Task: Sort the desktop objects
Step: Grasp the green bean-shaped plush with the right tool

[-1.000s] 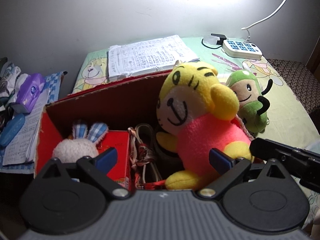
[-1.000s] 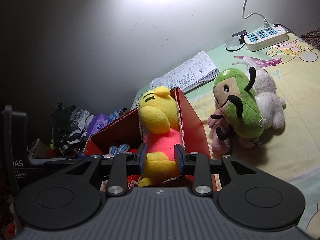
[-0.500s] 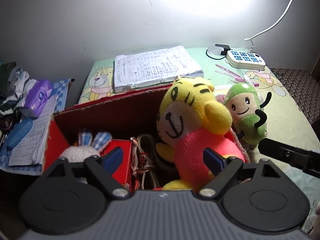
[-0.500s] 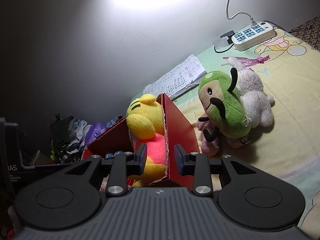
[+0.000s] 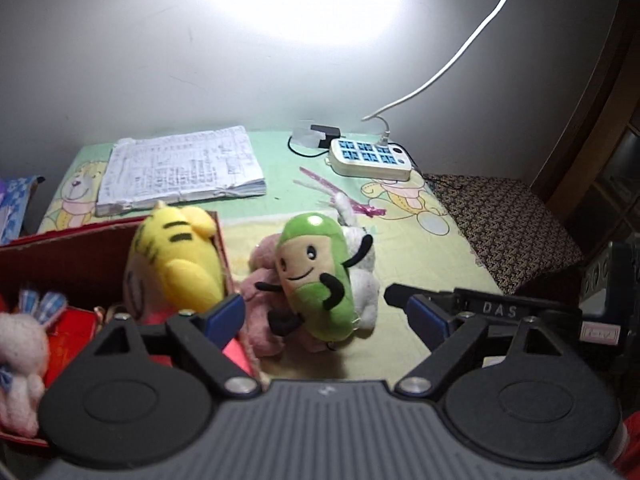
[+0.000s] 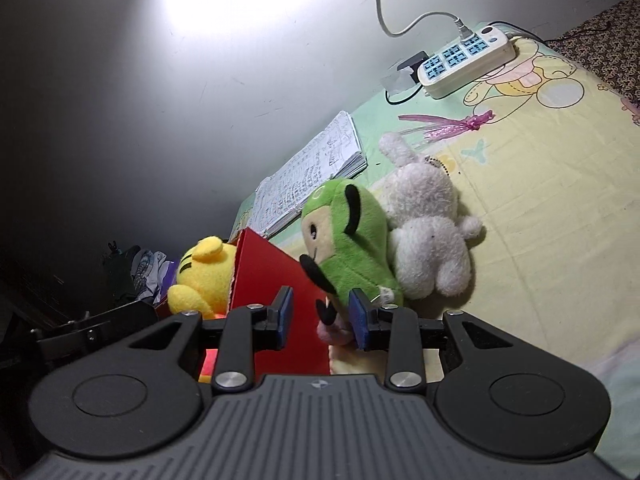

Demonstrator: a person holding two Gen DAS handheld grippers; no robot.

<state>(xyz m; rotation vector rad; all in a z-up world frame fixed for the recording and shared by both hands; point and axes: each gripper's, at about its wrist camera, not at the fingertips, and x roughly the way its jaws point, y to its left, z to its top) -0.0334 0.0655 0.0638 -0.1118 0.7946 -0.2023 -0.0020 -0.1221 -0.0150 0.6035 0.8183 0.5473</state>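
A green plush toy leans on a white plush and a pink plush on the cartoon-print bed sheet. A yellow tiger plush sits in the red cardboard box. My left gripper is open, its jaws opening, with the green toy beyond the gap and untouched. My right gripper, also seen side-on as the right gripper, has its jaws opening. They straddle the box corner and the toy's black hand without pressing on either.
A small white bunny plush and red items lie in the box. By the wall are an open notebook, a power strip with its cable, and a pink ribbon. A patterned cloth lies to the right.
Both views have swung right, away from the box and toward the green toy. The tiger, earlier framed by both grippers' jaws, stays in the box. The right jaws have widened slightly.
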